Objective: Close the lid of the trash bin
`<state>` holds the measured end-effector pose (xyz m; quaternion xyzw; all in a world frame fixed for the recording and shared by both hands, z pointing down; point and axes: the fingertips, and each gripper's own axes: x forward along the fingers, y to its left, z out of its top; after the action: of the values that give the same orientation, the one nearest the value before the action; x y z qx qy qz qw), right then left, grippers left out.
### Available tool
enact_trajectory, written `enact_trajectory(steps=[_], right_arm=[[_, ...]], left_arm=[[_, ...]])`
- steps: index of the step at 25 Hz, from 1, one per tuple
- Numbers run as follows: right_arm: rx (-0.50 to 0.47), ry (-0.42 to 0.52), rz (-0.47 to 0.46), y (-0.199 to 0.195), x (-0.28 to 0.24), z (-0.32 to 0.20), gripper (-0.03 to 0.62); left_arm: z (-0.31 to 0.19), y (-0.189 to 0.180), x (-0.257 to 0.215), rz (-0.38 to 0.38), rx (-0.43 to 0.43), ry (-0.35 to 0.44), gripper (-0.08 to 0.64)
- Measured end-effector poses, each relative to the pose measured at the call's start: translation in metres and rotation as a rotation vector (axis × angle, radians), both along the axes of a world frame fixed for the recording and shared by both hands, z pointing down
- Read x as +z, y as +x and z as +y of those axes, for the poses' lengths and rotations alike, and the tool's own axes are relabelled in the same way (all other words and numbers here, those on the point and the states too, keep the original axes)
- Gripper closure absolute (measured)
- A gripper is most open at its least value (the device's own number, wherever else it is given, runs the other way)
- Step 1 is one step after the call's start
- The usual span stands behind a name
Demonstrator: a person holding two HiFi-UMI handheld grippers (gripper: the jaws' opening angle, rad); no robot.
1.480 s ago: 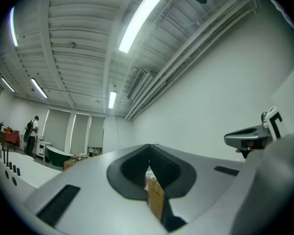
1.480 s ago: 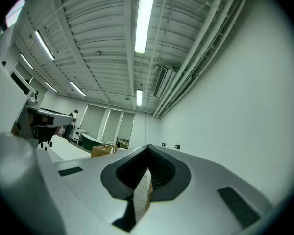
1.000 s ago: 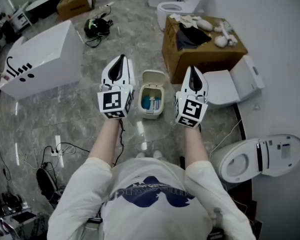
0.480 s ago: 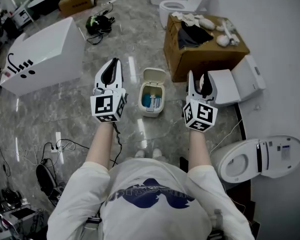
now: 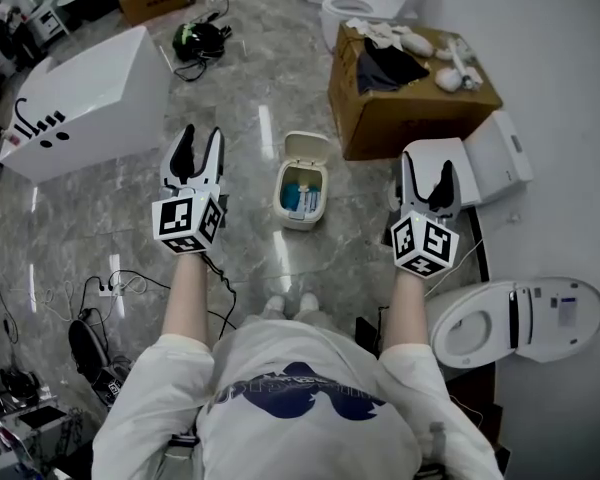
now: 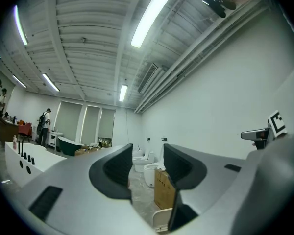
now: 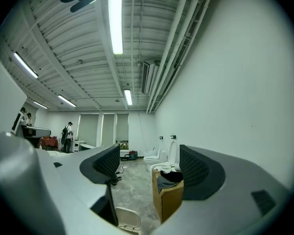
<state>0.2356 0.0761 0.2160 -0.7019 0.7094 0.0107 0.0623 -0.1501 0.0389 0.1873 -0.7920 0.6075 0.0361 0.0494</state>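
Since a second ago both grippers have drawn out sideways from the trash bin (image 5: 302, 206), where they were held close on either side of it, and their jaws, then together, have parted. The bin stands on the grey marble floor (image 5: 250, 88) in the middle, just beyond the person's feet. It is a small cream tub with rounded corners and something blue inside. Its lid (image 5: 307, 149) is hinged at the far end, still thrown back and leaning away, so the closing has not begun and the whole push down remains. The left gripper (image 5: 200, 140) is well to the bin's left and the right gripper (image 5: 427, 168) well to its right. Each one's jaws are opening, with nothing between them but the room beyond, so both are released. A pale rim low in each gripper view is probably that lid, though too little shows to be sure. Farther right are a cardboard box (image 5: 410, 98), a loose toilet seat (image 5: 470, 163) and a toilet (image 5: 510, 318). A white bathtub (image 5: 80, 103) lies far left.
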Motion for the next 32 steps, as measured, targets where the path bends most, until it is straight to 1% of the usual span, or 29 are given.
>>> enact_trajectory(steps=[4, 10, 14, 17, 21, 26, 29, 32], right_arm=[[0.014, -0.004, -0.017, 0.019, 0.003, -0.003, 0.212], [0.004, -0.013, -0.024, 0.041, 0.011, -0.015, 0.212], [-0.024, -0.024, -0.020, 0.045, 0.015, -0.024, 0.211], [-0.038, -0.030, -0.019, 0.045, 0.020, -0.033, 0.212], [-0.066, -0.044, -0.013, 0.031, 0.026, -0.050, 0.212], [-0.135, -0.060, 0.038, -0.003, 0.033, -0.083, 0.212], [-0.167, -0.079, 0.060, -0.020, 0.040, -0.109, 0.210], [-0.194, -0.097, 0.079, -0.038, 0.044, -0.138, 0.206]], left_arm=[[-0.002, -0.005, -0.001, -0.004, -0.034, -0.003, 0.376], [-0.009, 0.008, 0.003, -0.024, -0.056, -0.008, 0.376], [-0.008, 0.013, 0.004, -0.024, -0.078, -0.011, 0.376], [-0.010, 0.020, 0.010, -0.020, -0.080, -0.020, 0.376], [-0.019, 0.028, 0.015, -0.019, -0.059, -0.030, 0.376], [-0.048, 0.033, 0.019, -0.014, -0.015, -0.028, 0.376], [-0.070, 0.028, 0.024, -0.016, 0.003, -0.029, 0.376], [-0.100, 0.015, 0.026, -0.008, 0.019, -0.037, 0.376]])
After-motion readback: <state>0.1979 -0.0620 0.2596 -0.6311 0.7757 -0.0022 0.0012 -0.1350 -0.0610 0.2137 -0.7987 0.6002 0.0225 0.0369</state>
